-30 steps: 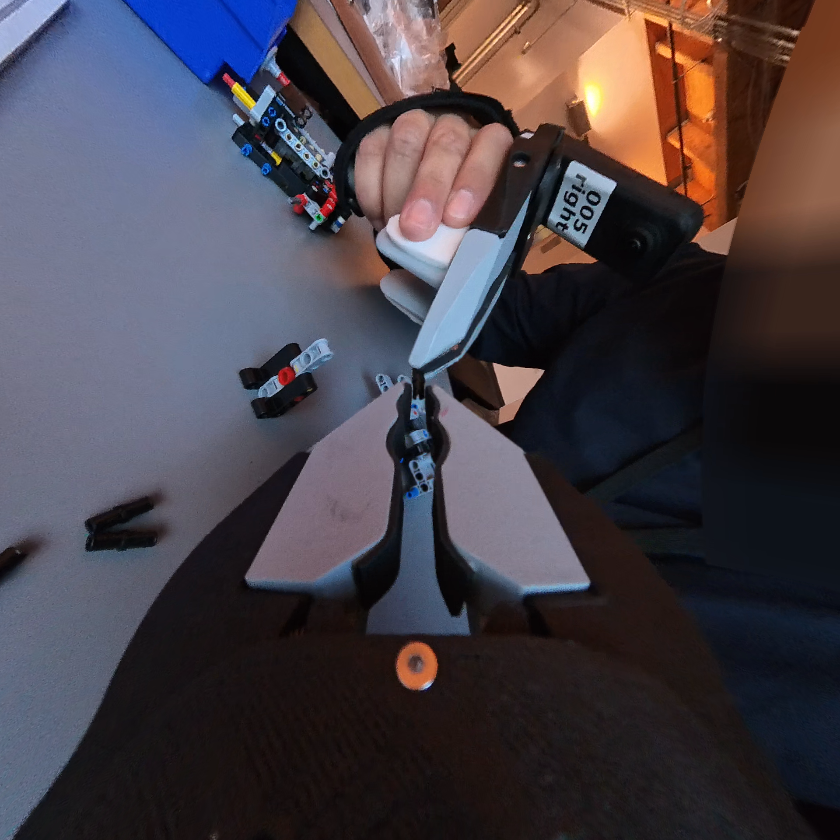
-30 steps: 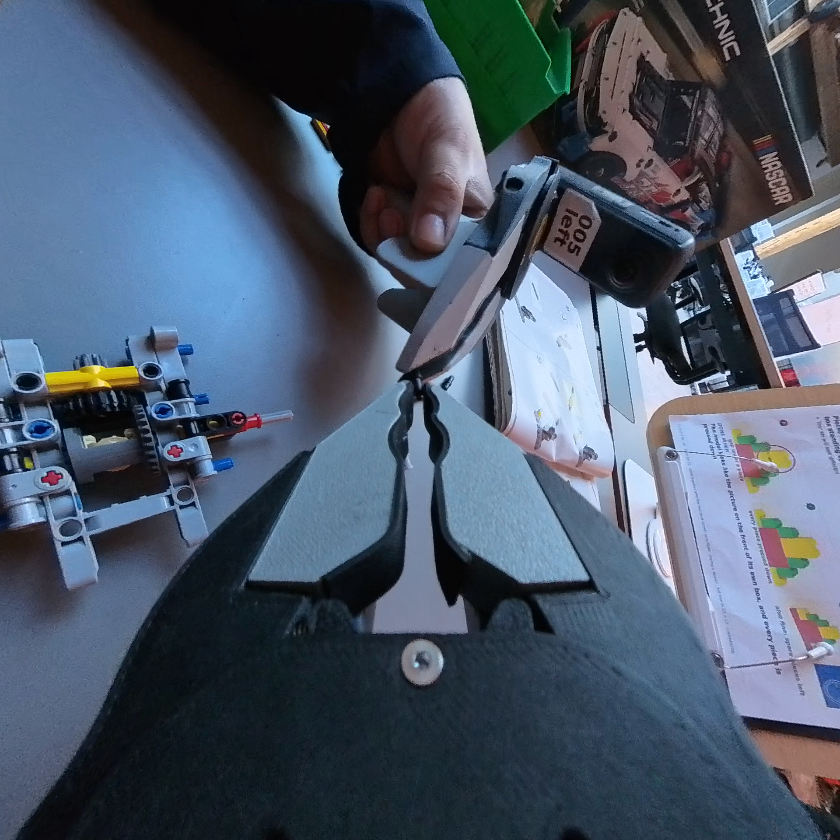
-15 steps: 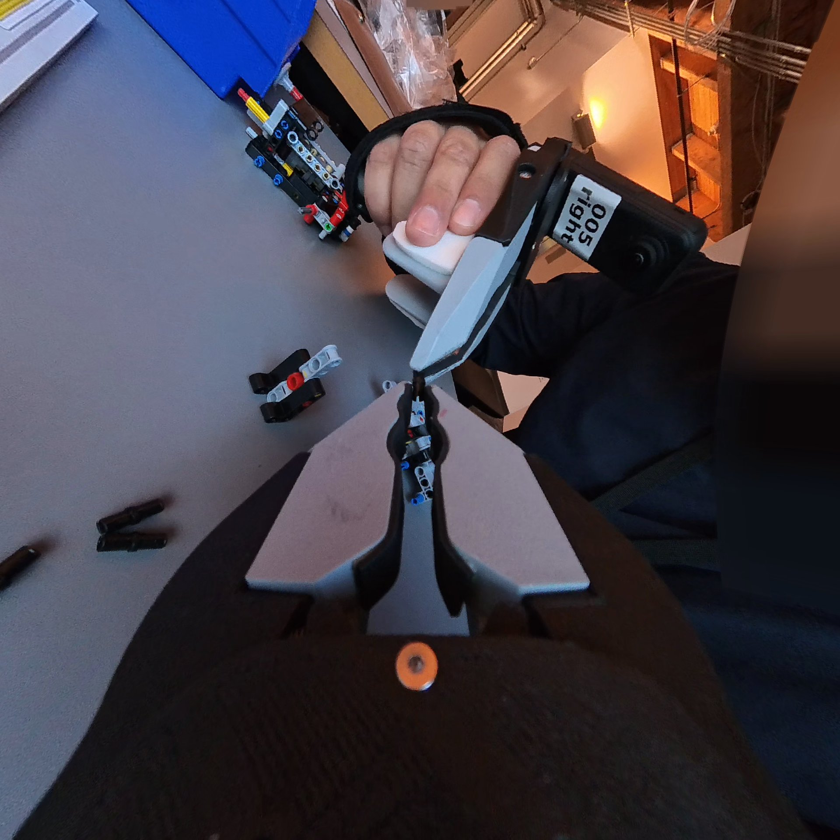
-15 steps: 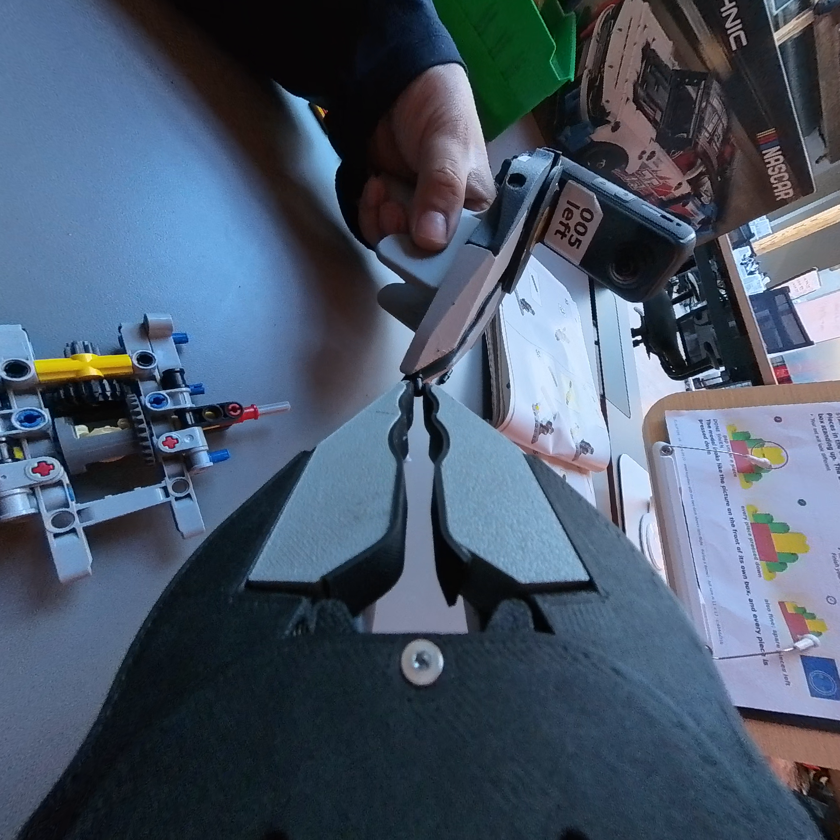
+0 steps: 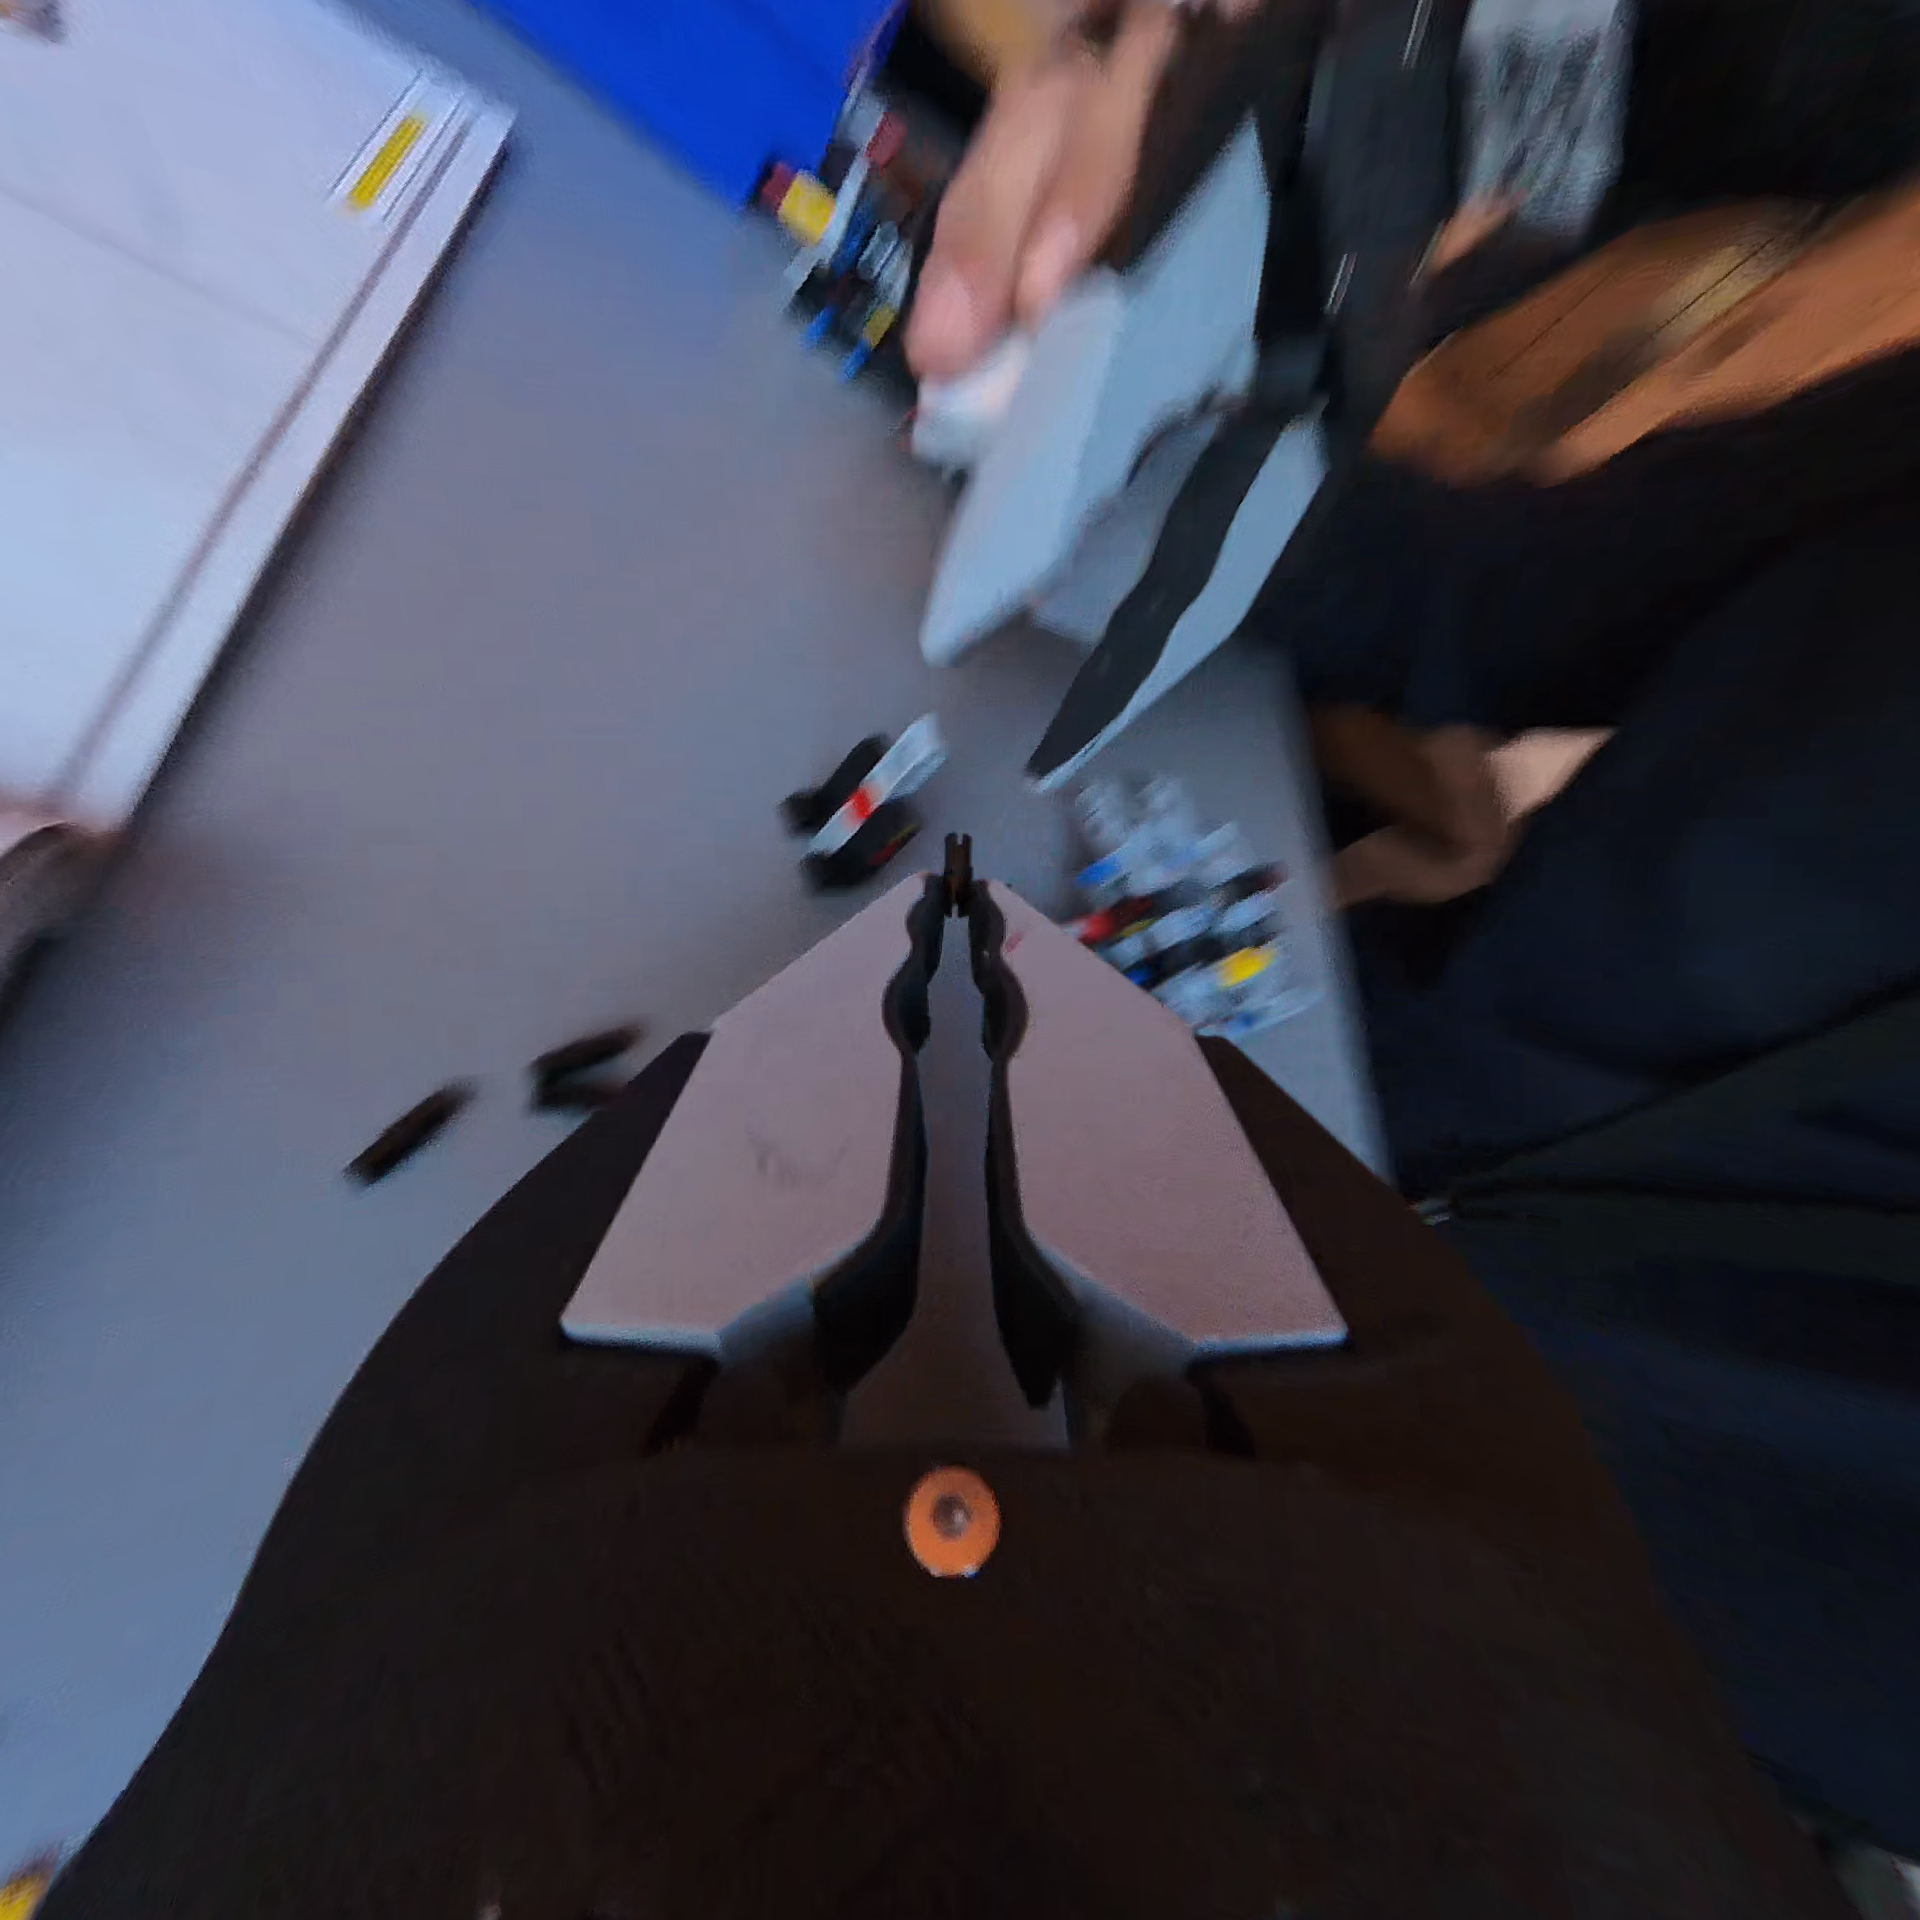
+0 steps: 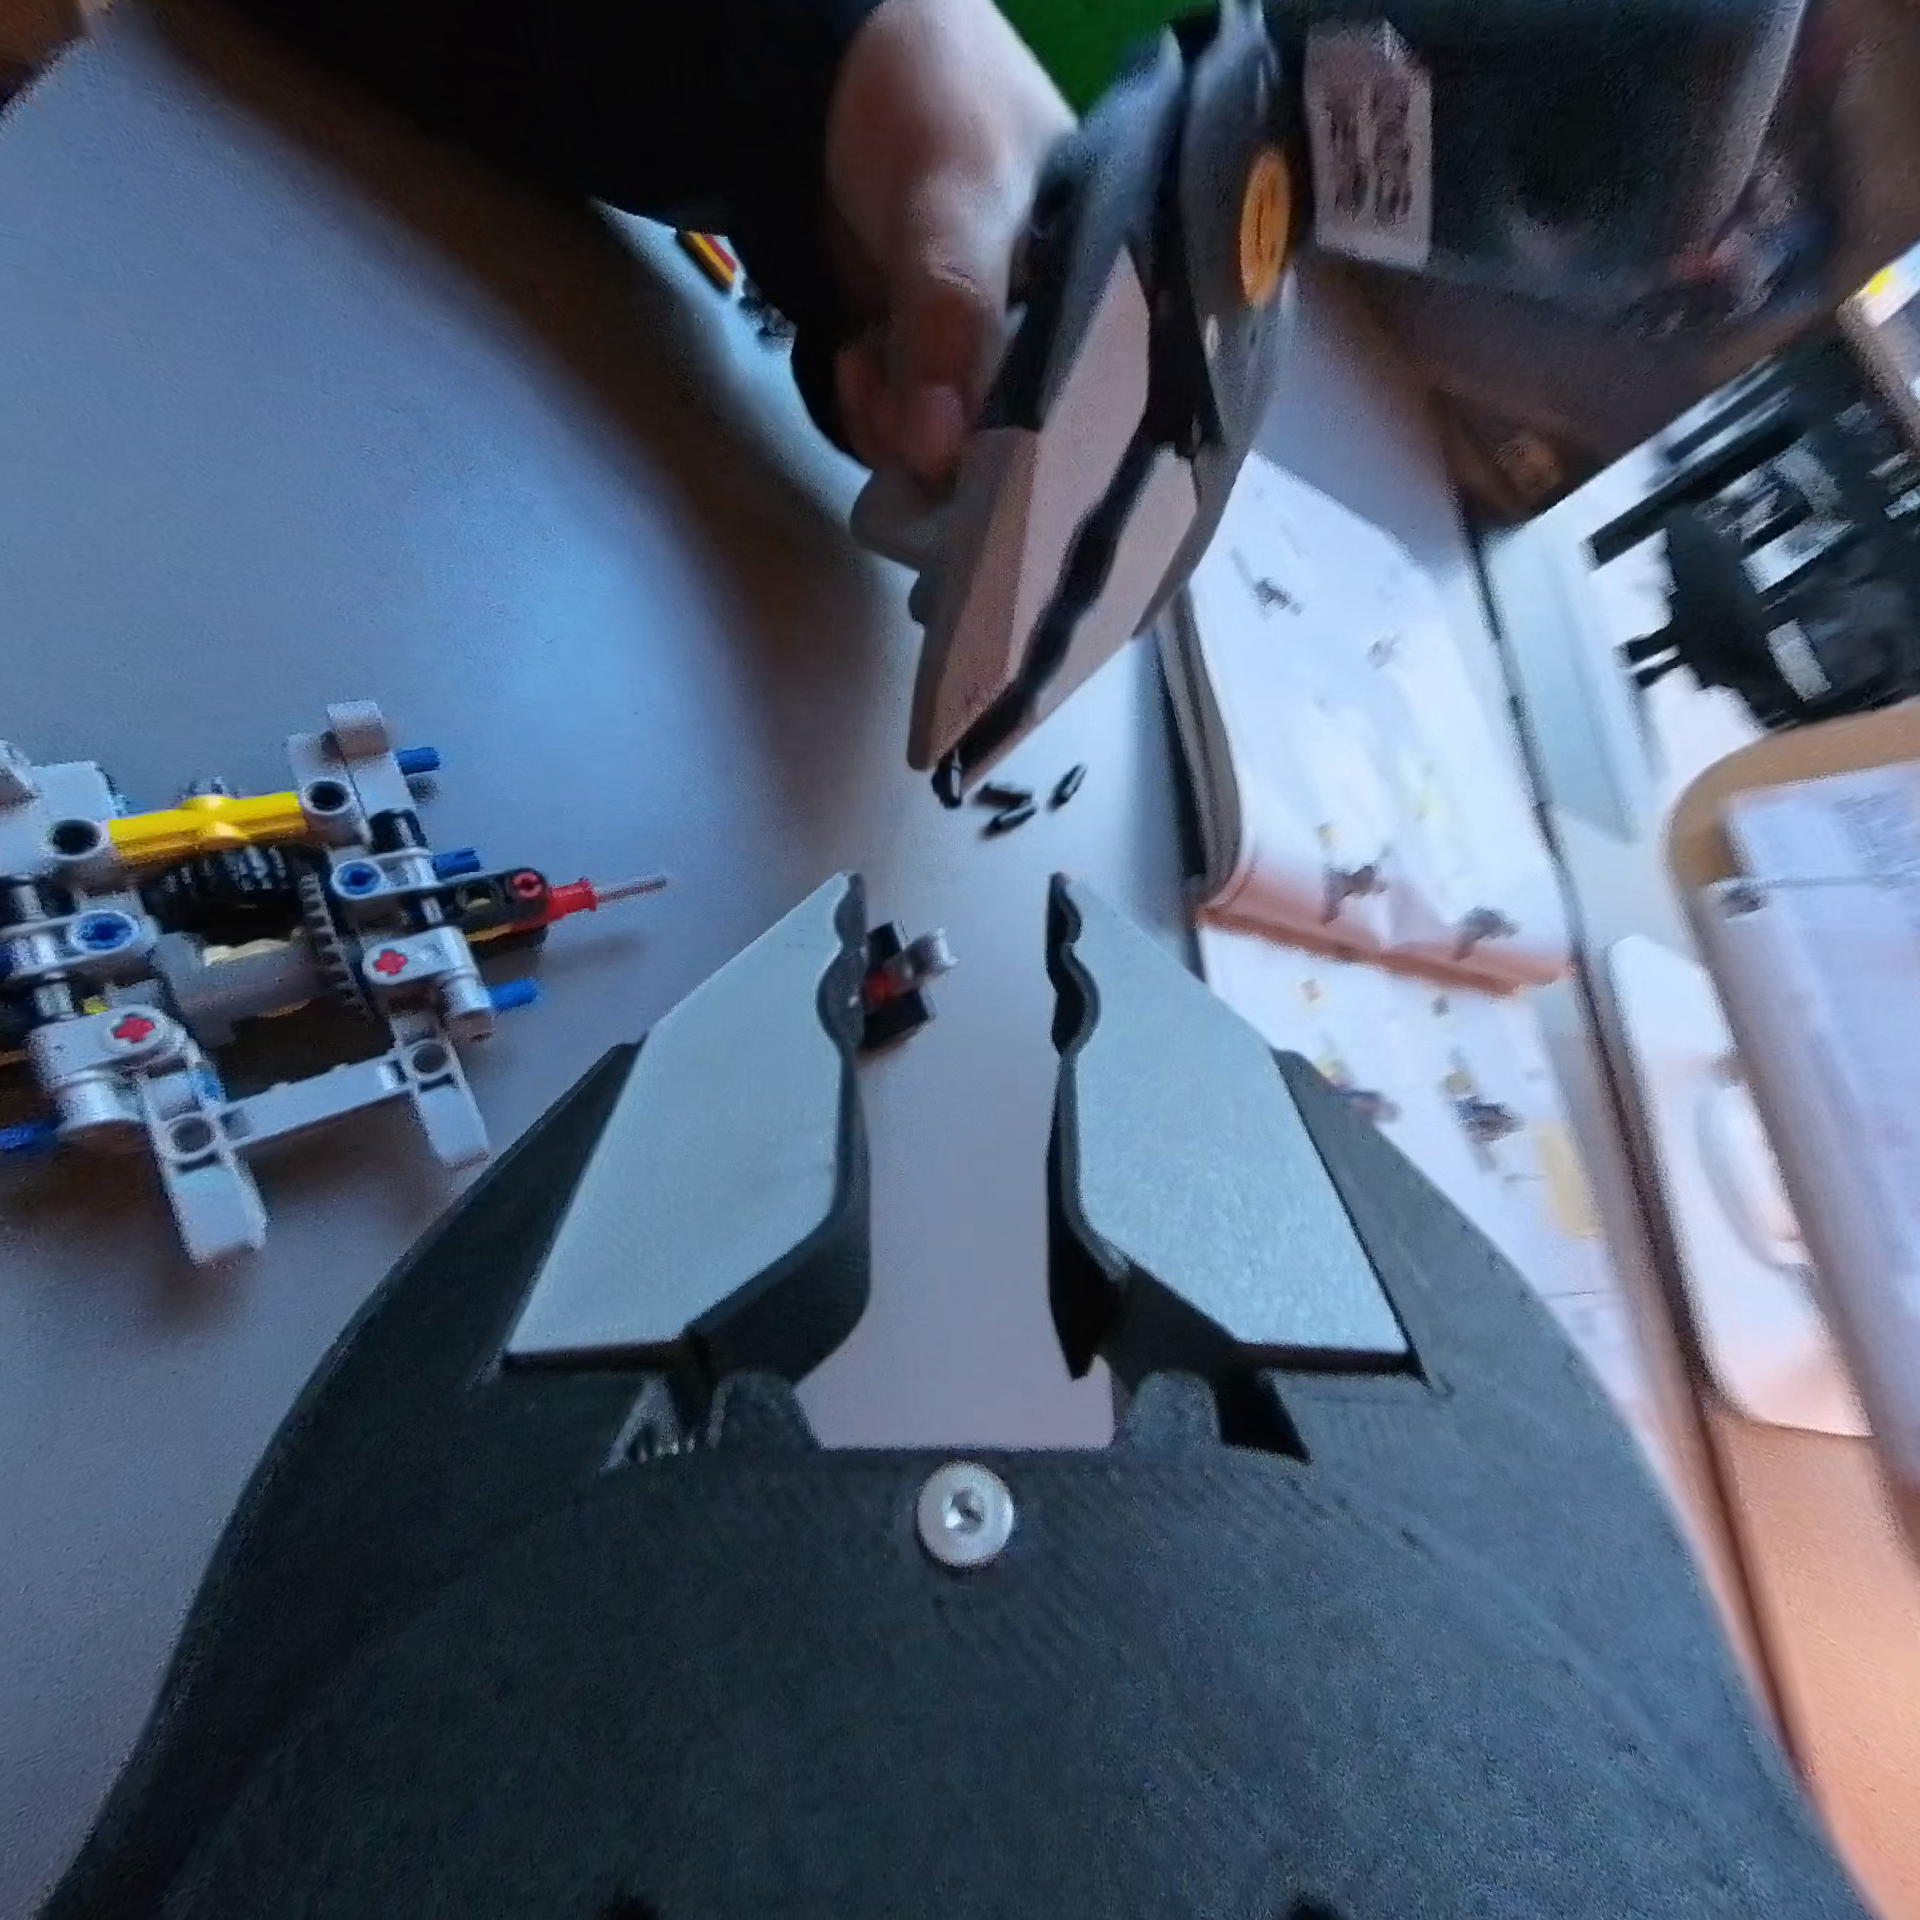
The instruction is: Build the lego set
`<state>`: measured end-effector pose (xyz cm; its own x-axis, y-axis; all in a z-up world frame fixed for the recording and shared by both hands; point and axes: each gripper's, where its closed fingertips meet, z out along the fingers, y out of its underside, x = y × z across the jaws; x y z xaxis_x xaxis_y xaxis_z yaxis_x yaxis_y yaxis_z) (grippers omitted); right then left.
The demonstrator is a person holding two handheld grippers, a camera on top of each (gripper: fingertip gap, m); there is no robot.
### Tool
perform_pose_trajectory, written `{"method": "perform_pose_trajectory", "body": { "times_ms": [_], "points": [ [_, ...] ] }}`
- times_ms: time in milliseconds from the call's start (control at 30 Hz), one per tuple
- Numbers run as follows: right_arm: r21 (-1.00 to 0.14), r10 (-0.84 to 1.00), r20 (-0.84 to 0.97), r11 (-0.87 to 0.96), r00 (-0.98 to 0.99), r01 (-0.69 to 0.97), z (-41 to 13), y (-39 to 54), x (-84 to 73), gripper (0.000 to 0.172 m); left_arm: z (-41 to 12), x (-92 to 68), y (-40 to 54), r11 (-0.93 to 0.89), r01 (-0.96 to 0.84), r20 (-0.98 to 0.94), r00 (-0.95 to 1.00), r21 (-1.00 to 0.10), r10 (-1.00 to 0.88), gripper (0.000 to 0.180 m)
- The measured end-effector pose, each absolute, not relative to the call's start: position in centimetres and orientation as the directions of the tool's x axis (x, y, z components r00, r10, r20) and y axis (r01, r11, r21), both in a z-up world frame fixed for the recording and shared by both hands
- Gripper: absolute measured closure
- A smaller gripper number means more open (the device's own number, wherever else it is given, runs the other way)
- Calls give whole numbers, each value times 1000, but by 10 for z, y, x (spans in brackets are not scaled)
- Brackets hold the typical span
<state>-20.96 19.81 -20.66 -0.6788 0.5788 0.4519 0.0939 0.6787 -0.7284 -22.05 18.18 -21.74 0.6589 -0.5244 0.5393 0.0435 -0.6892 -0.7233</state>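
Bare grey table (image 6: pixel 416 468) left; booklet (image 6: pixel 1371 748) crowds the right side.

Each wrist camera looks forward along its own claw, close above the tabletop (image 6: pixel 416 468), facing the other claw at 12 o'clock; both views share the small black-and-grey assembly (image 5: pixel 862 805)

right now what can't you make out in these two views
- Left wrist view: all motion-blurred; the brick assembly shows only as colour smears.
- Left gripper: shut on a small black pin; its rear is hidden between the fingers.
- Right gripper: open; its left finger covers part of the small black-and-red piece on the table.
- Right wrist view: the booklet pictures are too blurred to read.
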Motion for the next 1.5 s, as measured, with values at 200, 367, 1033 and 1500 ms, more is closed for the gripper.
{"method": "perform_pose_trajectory", "body": {
  "times_ms": [200, 367, 1033, 1500],
  "points": [
    [-685, 608, 277, 668, -744, 291, -250, 207, -210, 132, -251, -223, 183, -675, -219, 284, 785, -704, -551, 179],
    [-647, 608, 234, 680, -758, 345, -263, 209, -215, 147, -265, -228, 183, -656, -350, 134, 811, -669, -569, 178],
    [-762, 698, 173, 542, -695, 355, -253, 203, -229, 163, -257, -239, 201, -606, -253, 108, 862, -754, -495, 178],
    [-800, 745, 146, 476, -651, 365, -247, 211, -237, 163, -250, -243, 206, -570, -239, 73, 880, -786, -470, 178]
  ]
}}
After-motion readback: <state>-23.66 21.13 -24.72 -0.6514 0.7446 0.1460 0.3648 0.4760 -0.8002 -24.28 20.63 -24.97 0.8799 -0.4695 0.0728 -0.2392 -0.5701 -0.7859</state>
